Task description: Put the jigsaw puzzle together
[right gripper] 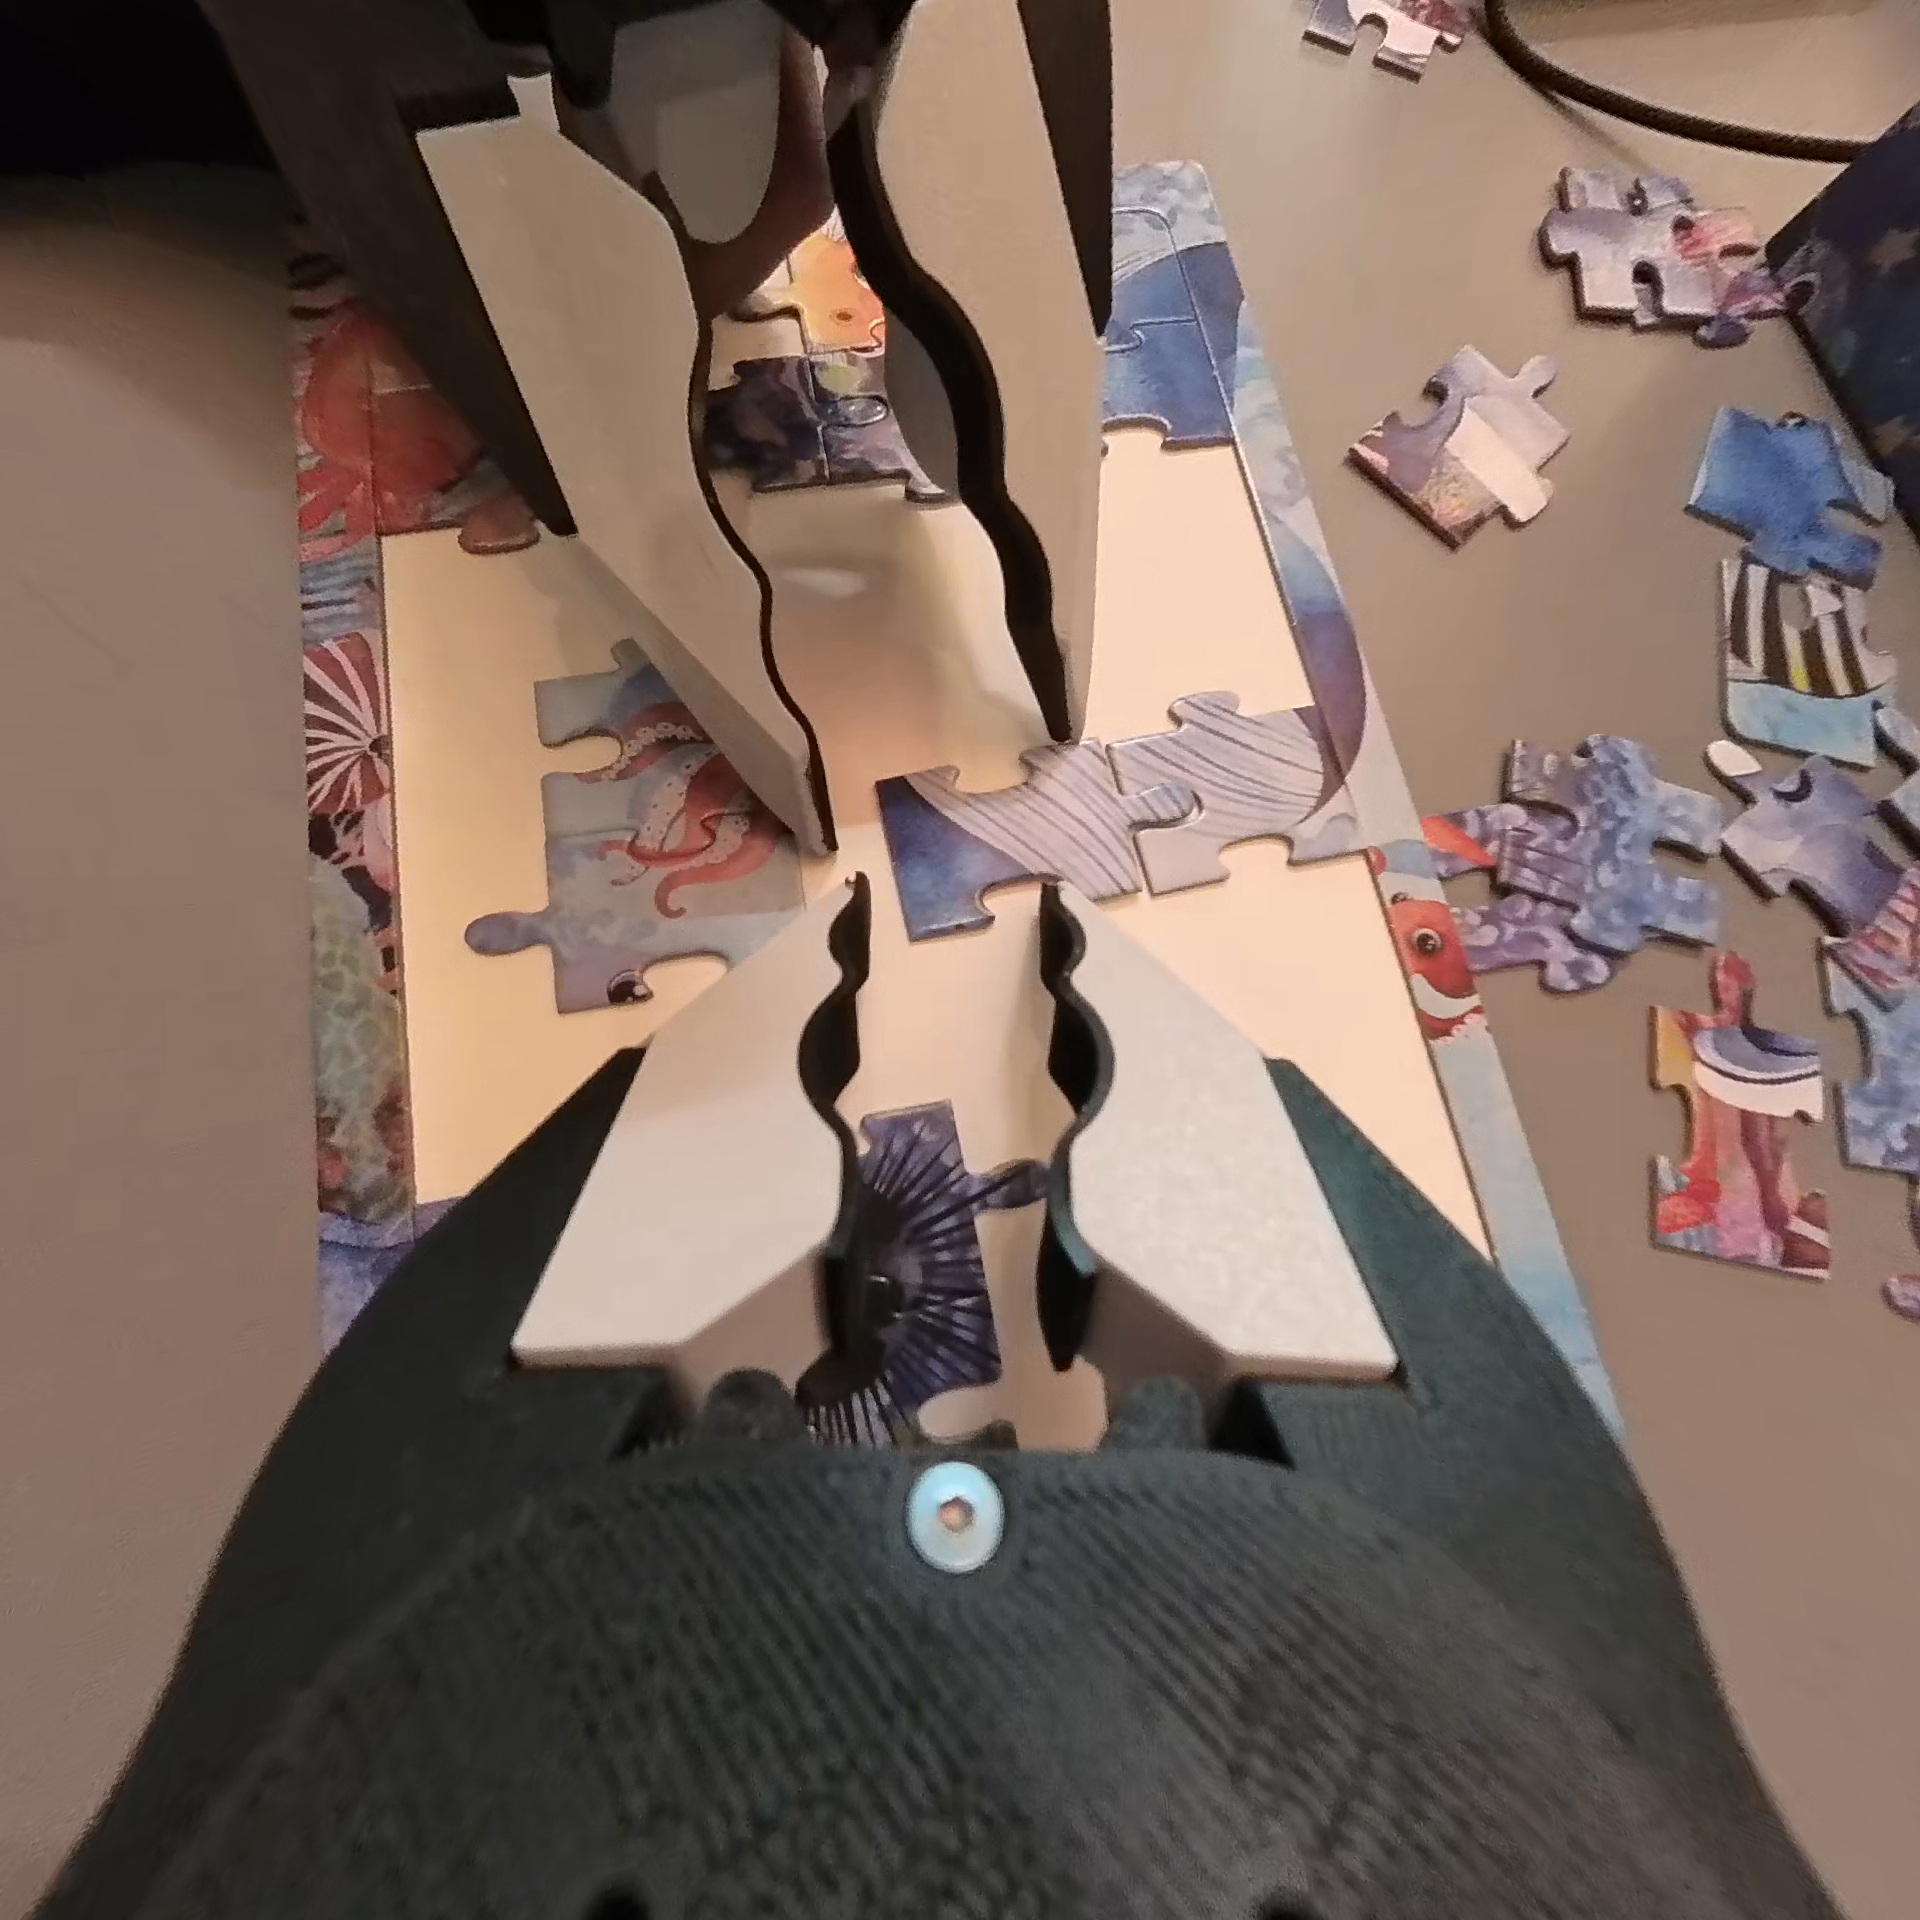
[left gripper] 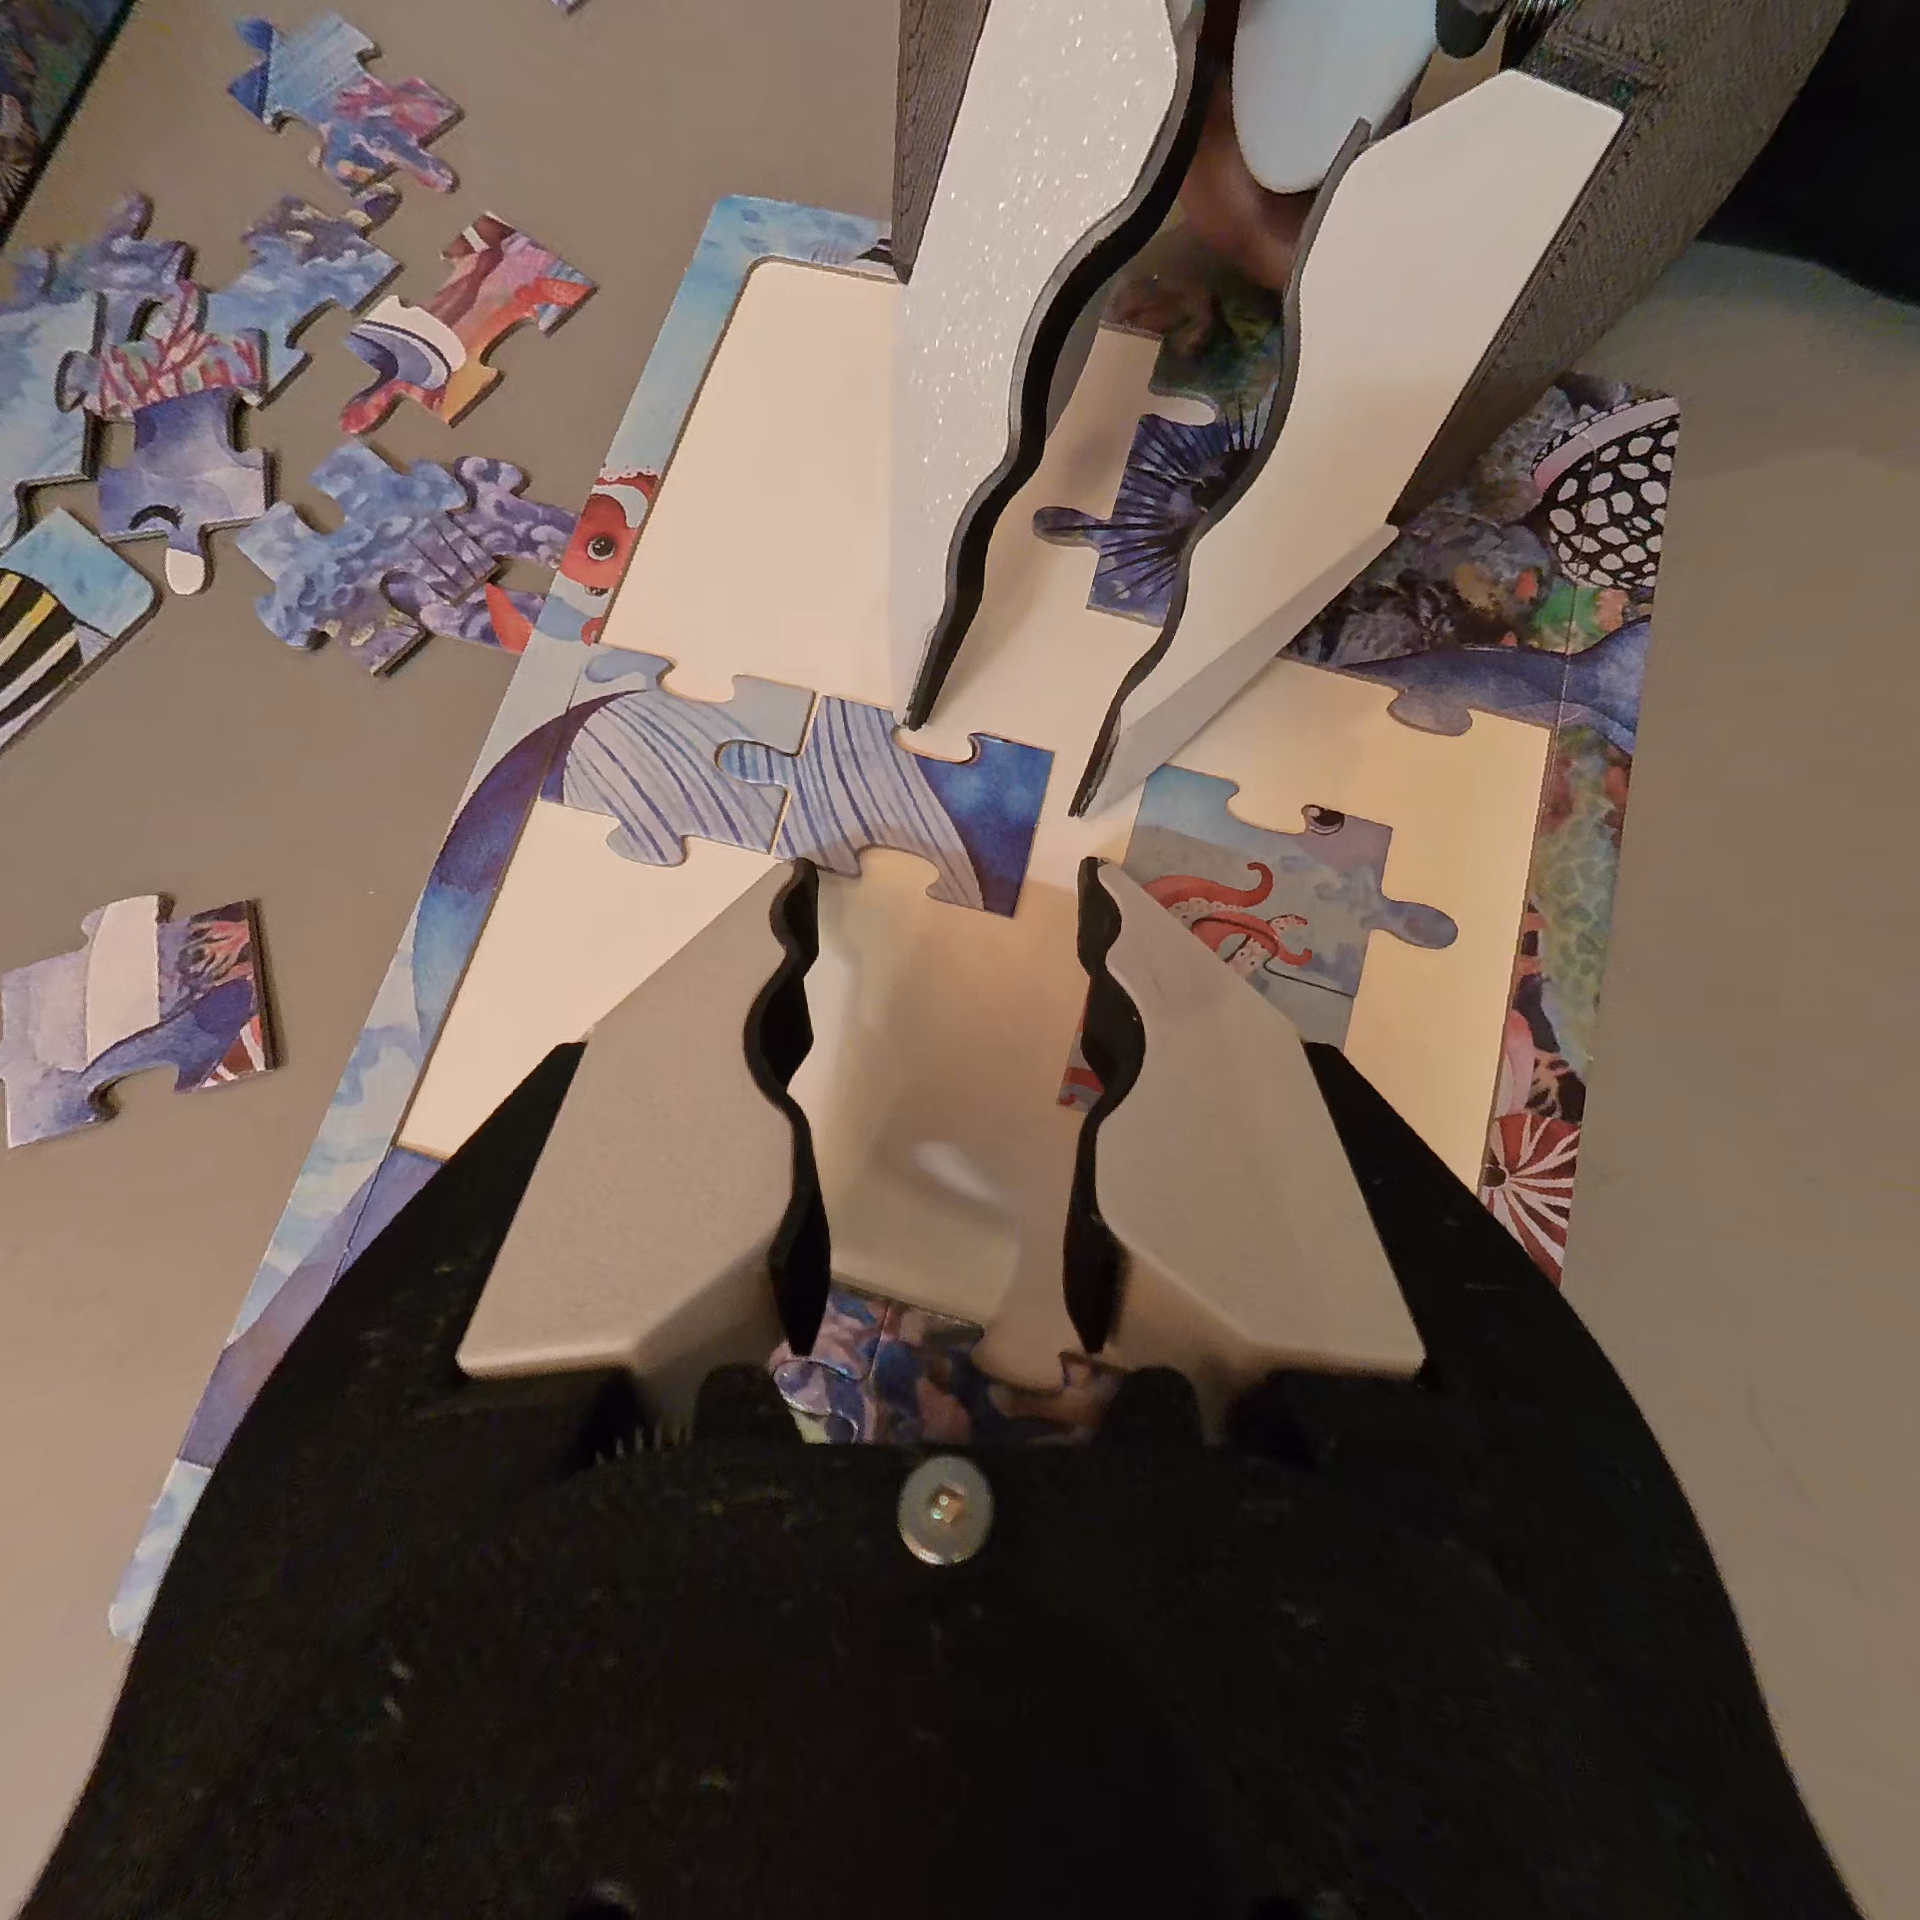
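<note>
The puzzle board [left gripper: 779, 468] has a picture frame border and a cream inside; it also shows in the right wrist view [right gripper: 1174, 623]. Two joined whale pieces [left gripper: 894, 821] [right gripper: 1039, 821] lie in its middle. An octopus piece [left gripper: 1268, 894] [right gripper: 665, 821] and a sea urchin piece [left gripper: 1153, 530] [right gripper: 925, 1247] lie apart from them. My left gripper [left gripper: 945, 883] [right gripper: 940, 779] is open and empty. My right gripper [left gripper: 1003, 764] [right gripper: 951, 894] is open and empty. They face each other tip to tip over the dark blue end of the whale pieces.
Several loose pieces [left gripper: 343, 540] [right gripper: 1610, 862] lie on the grey table beside the board. One single piece [left gripper: 135, 1018] [right gripper: 1455, 447] lies apart. A dark box [right gripper: 1860, 291] and a black cable [right gripper: 1662, 114] sit at the table's far side. My two grippers' fingertips are within a few centimetres of each other. The sea urchin piece [right gripper: 925, 1247] lies around 7 cm away from my right fingertips. Look for it in the left wrist view [left gripper: 1154, 514] too.
</note>
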